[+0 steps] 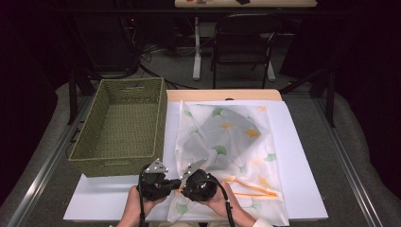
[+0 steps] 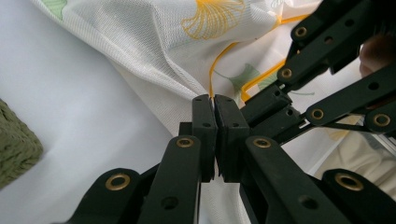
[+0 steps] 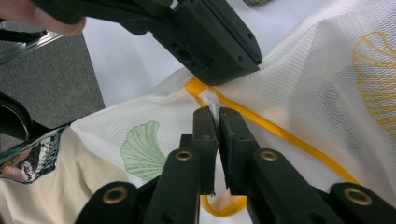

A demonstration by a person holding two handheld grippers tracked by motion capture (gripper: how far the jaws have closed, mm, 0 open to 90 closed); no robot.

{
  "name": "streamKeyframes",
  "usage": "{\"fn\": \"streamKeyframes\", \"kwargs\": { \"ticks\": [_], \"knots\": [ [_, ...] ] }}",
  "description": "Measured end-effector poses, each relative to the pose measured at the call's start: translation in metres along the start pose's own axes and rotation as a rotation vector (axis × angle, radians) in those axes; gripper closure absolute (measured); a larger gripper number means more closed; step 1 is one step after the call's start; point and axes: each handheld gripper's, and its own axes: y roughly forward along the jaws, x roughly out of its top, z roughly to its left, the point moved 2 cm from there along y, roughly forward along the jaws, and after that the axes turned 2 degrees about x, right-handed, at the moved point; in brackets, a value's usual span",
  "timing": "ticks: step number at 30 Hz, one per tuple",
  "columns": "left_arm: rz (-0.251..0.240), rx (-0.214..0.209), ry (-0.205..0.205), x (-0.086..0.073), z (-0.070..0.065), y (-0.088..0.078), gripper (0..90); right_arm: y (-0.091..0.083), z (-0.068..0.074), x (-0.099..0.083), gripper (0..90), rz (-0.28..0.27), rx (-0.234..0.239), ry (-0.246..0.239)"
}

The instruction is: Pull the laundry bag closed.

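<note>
A white mesh bag printed with green and orange leaves lies on the white table top, with a grey garment inside it. Its orange zipper runs along the near edge. Both grippers meet tip to tip at the zipper's left end. My left gripper is shut on the bag's edge beside the zipper. My right gripper is shut on the small white zipper pull on the orange zipper. From above, the left gripper and right gripper touch noses.
A green woven basket stands on the table's left half, close to the bag's left edge and just beyond the left gripper. A black chair and desk legs stand on the floor behind the table. Bare table top lies to the right of the bag.
</note>
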Motion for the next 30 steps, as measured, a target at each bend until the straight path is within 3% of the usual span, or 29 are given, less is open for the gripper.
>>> {"fn": "streamKeyframes", "kwargs": {
  "ticks": [6, 10, 12, 22, 25, 28, 30],
  "knots": [
    [0.011, 0.04, 0.065, 0.0018, -0.005, 0.001, 87.7, -0.0013, 0.0015, 0.0001, 86.6, 0.02, -0.013, -0.018],
    [0.006, 0.034, 0.055, 0.0017, -0.0063, 0.0005, 87.8, -0.0022, 0.0018, 0.0007, 87.8, 0.019, -0.017, -0.033],
    [0.008, 0.04, 0.075, 0.0023, -0.0063, -0.0006, 88.2, -0.0028, 0.0018, 0.0009, 88.3, 0.022, -0.02, -0.033],
    [-0.005, 0.04, 0.087, 0.0047, -0.0089, -0.0039, 89.0, -0.0062, -0.0019, 0.0003, 89.3, 0.015, -0.026, -0.024],
    [-0.007, 0.036, 0.07, 0.0044, -0.0083, -0.0032, 88.3, -0.0071, -0.0021, 0.0, 89.3, 0.013, -0.03, -0.02],
    [-0.014, 0.02, 0.039, 0.0031, -0.0051, -0.0045, 82.3, -0.0083, -0.0013, 0.0004, 89.3, 0.005, -0.03, -0.024],
    [-0.011, -0.018, 0.009, 0.0011, -0.0022, -0.0049, 77.4, -0.0089, 0.0002, 0.0004, 89.3, 0.004, -0.036, -0.022]
  ]
}}
